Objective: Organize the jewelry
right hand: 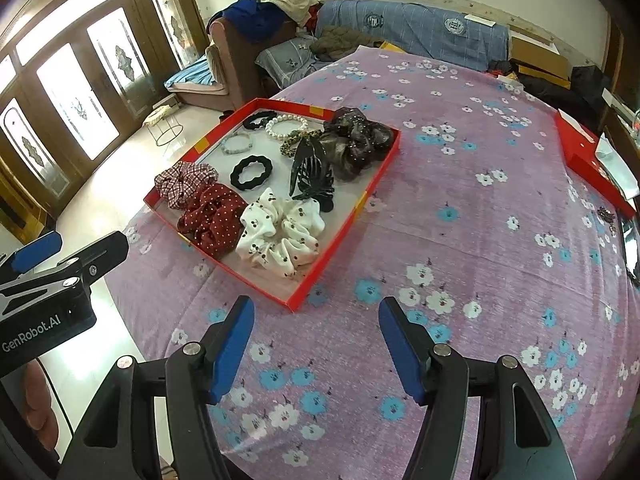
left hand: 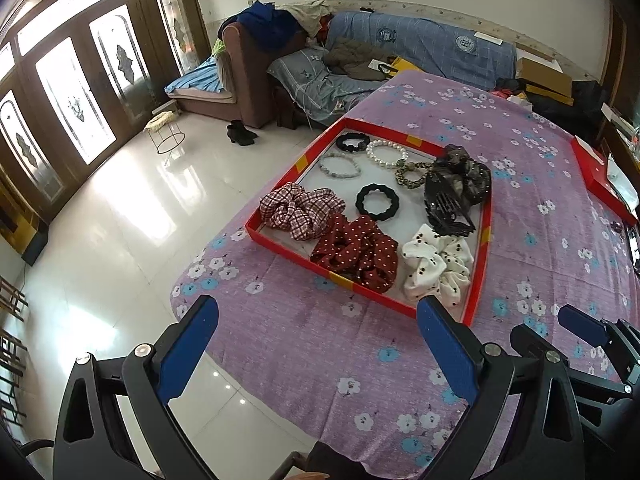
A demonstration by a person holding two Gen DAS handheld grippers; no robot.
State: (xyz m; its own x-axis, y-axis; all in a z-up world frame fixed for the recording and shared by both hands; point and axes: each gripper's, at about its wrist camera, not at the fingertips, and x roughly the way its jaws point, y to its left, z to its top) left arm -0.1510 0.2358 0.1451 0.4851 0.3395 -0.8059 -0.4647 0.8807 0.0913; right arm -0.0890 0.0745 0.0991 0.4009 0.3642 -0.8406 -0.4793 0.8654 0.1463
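Note:
A red tray [left hand: 485, 240] [right hand: 352, 210] lies on the purple flowered tablecloth. It holds a plaid scrunchie [left hand: 298, 208] [right hand: 185, 181], a dark red dotted scrunchie [left hand: 356, 254] [right hand: 212, 218], a white cherry scrunchie [left hand: 436, 266] [right hand: 280, 232], a black hair ring [left hand: 378, 202] [right hand: 251, 172], a black claw clip [left hand: 446, 204] [right hand: 310, 176], a dark sheer scrunchie [left hand: 466, 174] [right hand: 356, 140], a pearl bracelet [left hand: 387, 153] [right hand: 286, 127] and other bands. My left gripper [left hand: 316, 316] is open and empty before the tray's near edge. My right gripper [right hand: 316, 316] is open and empty, near the tray's near corner.
A second red box [left hand: 600, 180] [right hand: 588, 164] lies at the table's right edge. The table's left edge drops to a white tiled floor [left hand: 120, 220]. A cluttered sofa [left hand: 420, 48] stands behind the table. The left gripper's body [right hand: 52, 280] shows at the left in the right wrist view.

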